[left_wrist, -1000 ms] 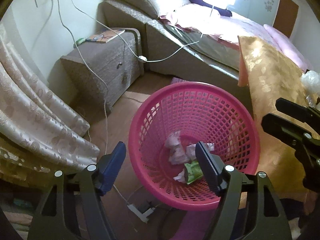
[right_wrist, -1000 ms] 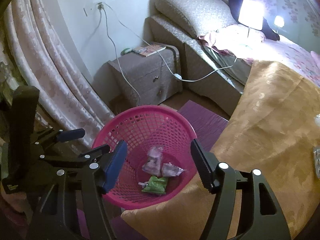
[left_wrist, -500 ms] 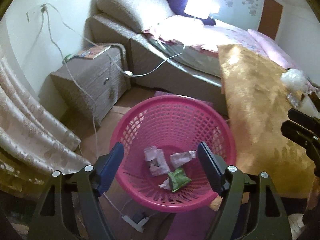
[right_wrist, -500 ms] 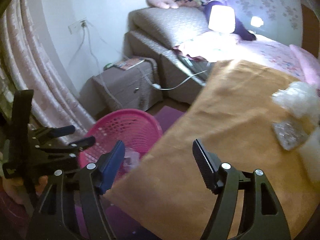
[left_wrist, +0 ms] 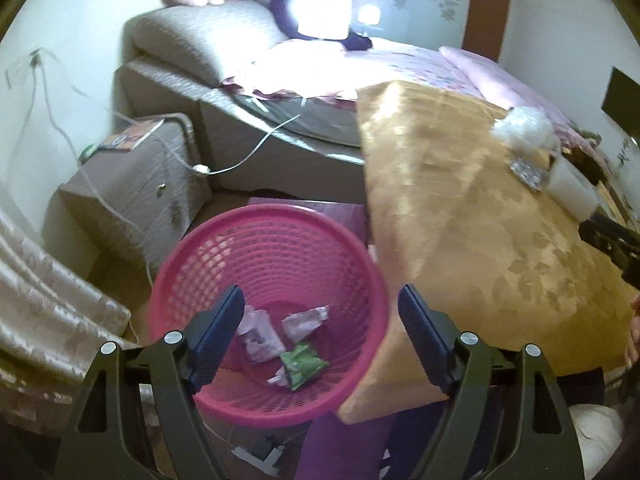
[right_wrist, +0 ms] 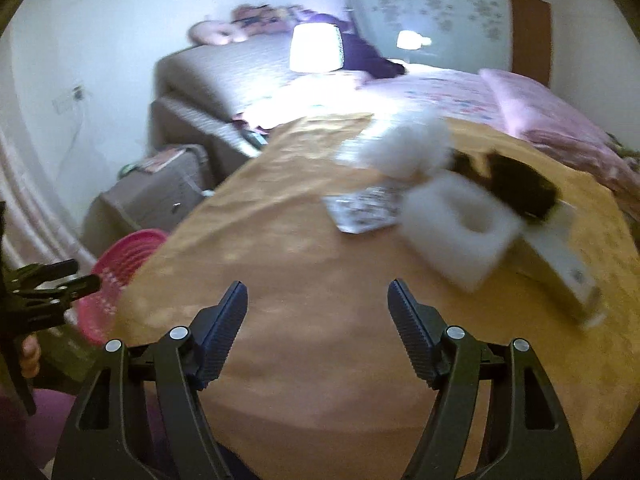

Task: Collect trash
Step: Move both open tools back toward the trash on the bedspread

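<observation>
A pink mesh basket (left_wrist: pixel 224 248) stands on the floor beside a table with a gold cloth (left_wrist: pixel 472 216). It holds crumpled wrappers (left_wrist: pixel 260 332) and a green packet (left_wrist: pixel 302 364). My left gripper (left_wrist: pixel 320 320) is open and empty above the basket. My right gripper (right_wrist: pixel 318 308) is open and empty over the gold cloth (right_wrist: pixel 288 240). On the cloth lie a crumpled clear bag (right_wrist: pixel 412 146), a silver wrapper (right_wrist: pixel 364 208), a white foam block (right_wrist: pixel 460 228) and a dark item (right_wrist: pixel 516 188). The basket (right_wrist: pixel 120 264) shows at the left of the right wrist view.
A grey nightstand (left_wrist: pixel 132 184) with a book and white cables stands behind the basket. A bed (left_wrist: pixel 304 92) with a lit lamp (left_wrist: pixel 320 16) is at the back. Curtains (left_wrist: pixel 44 300) hang on the left. A power strip (left_wrist: pixel 260 448) lies on the floor. A flat box (right_wrist: pixel 560 264) lies on the cloth.
Both grippers have swung right and upward. The right gripper has moved from over the basket to over the gold cloth, bringing the tabletop trash into view. Both stay open.
</observation>
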The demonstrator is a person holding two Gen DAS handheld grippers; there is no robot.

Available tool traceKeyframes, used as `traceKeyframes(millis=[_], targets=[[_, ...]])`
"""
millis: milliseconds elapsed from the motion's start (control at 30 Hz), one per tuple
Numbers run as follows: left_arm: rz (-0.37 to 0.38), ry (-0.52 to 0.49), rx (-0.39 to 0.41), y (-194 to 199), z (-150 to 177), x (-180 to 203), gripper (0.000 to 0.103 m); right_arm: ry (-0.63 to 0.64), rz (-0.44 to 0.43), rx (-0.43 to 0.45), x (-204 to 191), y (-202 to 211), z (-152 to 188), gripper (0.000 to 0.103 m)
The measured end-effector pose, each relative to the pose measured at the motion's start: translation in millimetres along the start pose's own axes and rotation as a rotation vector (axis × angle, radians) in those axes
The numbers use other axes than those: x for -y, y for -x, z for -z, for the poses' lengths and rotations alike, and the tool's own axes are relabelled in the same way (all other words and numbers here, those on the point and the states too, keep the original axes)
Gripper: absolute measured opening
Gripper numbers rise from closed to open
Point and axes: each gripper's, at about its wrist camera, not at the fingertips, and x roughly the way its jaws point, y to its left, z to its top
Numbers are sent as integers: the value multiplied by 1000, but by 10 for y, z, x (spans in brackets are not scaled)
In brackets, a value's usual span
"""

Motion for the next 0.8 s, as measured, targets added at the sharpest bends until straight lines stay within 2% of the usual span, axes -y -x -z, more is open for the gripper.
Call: traceKeyframes(millis=[367, 667, 800], targets=[[107, -137, -1, -58, -155, 587, 77, -66, 126, 16, 390, 65, 198, 71], [204, -239, 40, -253, -481, 1138, 79, -143, 180, 21, 756, 142, 326, 71], [233, -324, 57, -407, -620, 1468, 79, -178, 184, 17, 863, 152, 389, 71]])
